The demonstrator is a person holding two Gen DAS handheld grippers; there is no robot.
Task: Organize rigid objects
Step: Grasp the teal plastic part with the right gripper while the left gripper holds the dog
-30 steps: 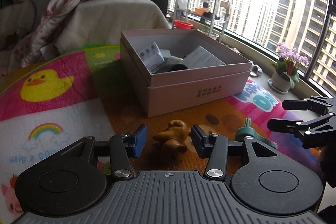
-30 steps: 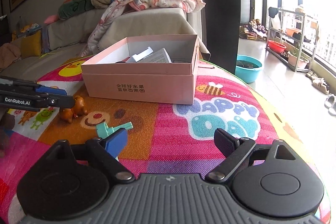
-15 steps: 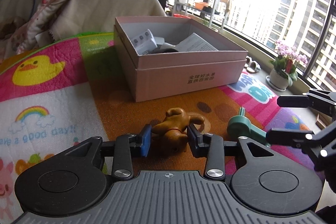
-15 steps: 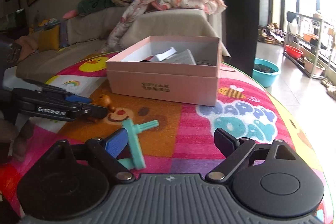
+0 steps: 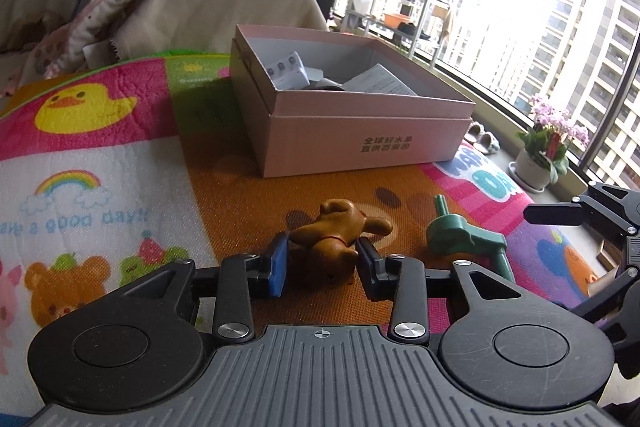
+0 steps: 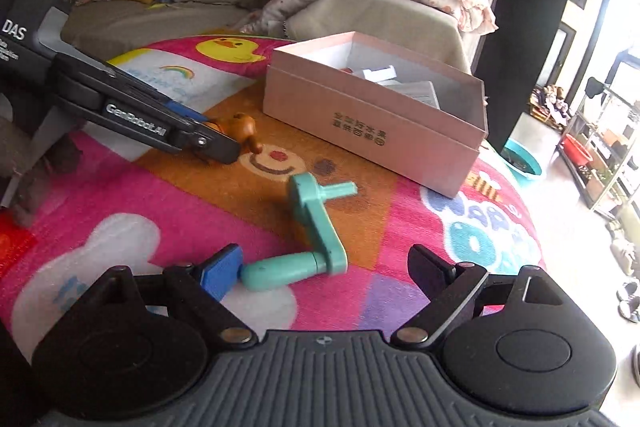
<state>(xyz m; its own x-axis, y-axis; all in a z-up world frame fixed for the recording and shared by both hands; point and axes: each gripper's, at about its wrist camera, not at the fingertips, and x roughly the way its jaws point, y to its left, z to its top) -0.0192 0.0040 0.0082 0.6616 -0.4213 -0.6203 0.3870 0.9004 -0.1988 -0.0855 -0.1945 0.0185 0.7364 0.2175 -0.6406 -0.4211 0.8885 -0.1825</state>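
The left claw [image 5: 322, 261] is low over the play mat [image 5: 120, 155], and its two fingers sit on either side of the brown toy dog [image 5: 336, 233], pads pressed against its flanks: it is pinching the dog. The dog lies on the orange patch of the mat, head pointing away from the claw. From the right wrist view the left claw [image 6: 224, 147] comes in from the left, and the dog's [image 6: 242, 129] brown head pokes out past its dark fingertips.

Straight ahead of the left claw, well beyond the dog, stands the pink box [image 5: 360, 131], open at the top, with papers and small white packs inside. Just to the right of the left claw lies the green crank handle [image 5: 460, 235], flat on the mat and apart from the dog.

Over to the right claw [image 6: 328, 267]: fingers spread wide, nothing gripped. The crank handle [image 6: 316, 223] lies just ahead of it, its rounded grip end right beside the blue pad of the left-hand finger [image 6: 220, 271]; whether they touch, I cannot tell. The pink box [image 6: 376, 123] sits farther ahead and to the right.
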